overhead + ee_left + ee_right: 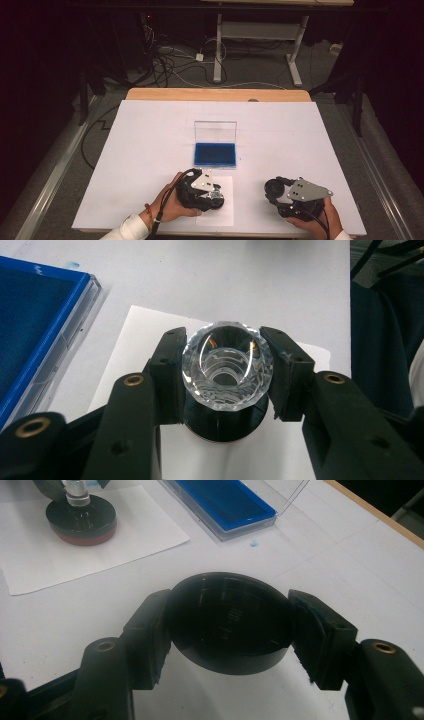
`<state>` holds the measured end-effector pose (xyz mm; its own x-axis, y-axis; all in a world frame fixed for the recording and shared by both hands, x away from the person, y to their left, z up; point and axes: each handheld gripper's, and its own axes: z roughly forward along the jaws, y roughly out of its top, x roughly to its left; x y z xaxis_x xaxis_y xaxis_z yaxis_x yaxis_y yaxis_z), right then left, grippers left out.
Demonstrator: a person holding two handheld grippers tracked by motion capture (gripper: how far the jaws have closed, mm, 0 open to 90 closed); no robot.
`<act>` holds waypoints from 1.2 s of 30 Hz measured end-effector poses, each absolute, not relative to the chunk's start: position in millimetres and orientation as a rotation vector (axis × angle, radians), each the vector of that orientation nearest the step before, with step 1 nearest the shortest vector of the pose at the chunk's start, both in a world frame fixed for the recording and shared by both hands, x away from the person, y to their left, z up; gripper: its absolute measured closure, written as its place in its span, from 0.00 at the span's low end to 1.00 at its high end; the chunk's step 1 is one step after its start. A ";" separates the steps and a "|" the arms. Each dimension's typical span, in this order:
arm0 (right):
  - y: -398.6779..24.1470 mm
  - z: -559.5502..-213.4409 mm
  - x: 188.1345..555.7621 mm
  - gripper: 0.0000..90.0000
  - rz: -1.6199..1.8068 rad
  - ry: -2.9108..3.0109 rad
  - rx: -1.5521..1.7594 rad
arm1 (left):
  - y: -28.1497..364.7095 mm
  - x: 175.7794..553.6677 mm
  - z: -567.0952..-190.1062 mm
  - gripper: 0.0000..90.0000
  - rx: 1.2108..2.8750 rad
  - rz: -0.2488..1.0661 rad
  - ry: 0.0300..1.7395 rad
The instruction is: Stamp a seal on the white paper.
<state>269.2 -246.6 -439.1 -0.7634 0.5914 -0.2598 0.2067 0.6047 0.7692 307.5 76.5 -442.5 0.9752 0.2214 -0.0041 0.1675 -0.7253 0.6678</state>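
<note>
Left gripper point(227, 375): jaws clamped on a faceted glass knob point(227, 367), standing on a paper sheet point(130, 335). Right gripper point(230, 630): clamped on a black round cap point(230, 625) above the table point(150, 150). Open clear case point(215, 145): blue pad point(215, 154) inside.

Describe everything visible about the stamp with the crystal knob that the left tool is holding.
The stamp has a clear, faceted, crystal-like knob on top, a short silvery neck, and a round black base with a reddish underside. It stands upright on a white paper sheet lying on the table, near the open blue ink pad. The left tool is shut on the knob, one black jaw pressing each side. Its face against the paper is hidden.
</note>
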 end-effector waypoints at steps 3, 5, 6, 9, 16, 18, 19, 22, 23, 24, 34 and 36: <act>-246.0 -439.2 269.0 0.42 1.029 2.334 0.633 | 75.8 306.3 -443.4 0.61 2.394 0.107 0.272; -245.7 -438.9 268.7 0.42 1.030 2.334 0.634 | 75.1 306.1 -443.2 0.61 2.399 0.113 0.270; -245.7 -438.8 268.4 0.42 1.029 2.334 0.634 | 75.1 306.1 -443.4 0.61 2.398 0.112 0.271; -245.4 -439.0 268.4 0.42 1.027 2.335 0.632 | 75.5 306.6 -443.9 0.61 2.397 0.108 0.272; -245.0 -439.1 267.9 0.42 1.027 2.338 0.624 | 76.1 307.6 -444.5 0.61 2.399 0.108 0.260; -245.2 -438.8 267.7 0.42 1.030 2.335 0.631 | 75.8 307.1 -444.3 0.61 2.403 0.113 0.256; -245.2 -438.8 267.7 0.42 1.031 2.334 0.631 | 76.2 307.1 -444.6 0.61 2.400 0.111 0.259; -245.1 -439.2 267.9 0.42 1.027 2.337 0.627 | 78.0 307.7 -445.3 0.61 2.392 0.105 0.257; -244.8 -439.3 267.8 0.42 1.027 2.337 0.628 | 78.3 308.3 -445.3 0.61 2.393 0.102 0.254; -244.7 -439.3 267.8 0.42 1.027 2.336 0.629 | 78.1 308.2 -445.6 0.61 2.392 0.104 0.252; -243.9 -439.4 267.2 0.42 1.028 2.339 0.632 | 75.8 307.6 -445.2 0.61 2.404 0.113 0.253; -243.2 -438.9 267.1 0.42 1.038 2.338 0.629 | 75.9 307.0 -445.7 0.61 2.400 0.118 0.252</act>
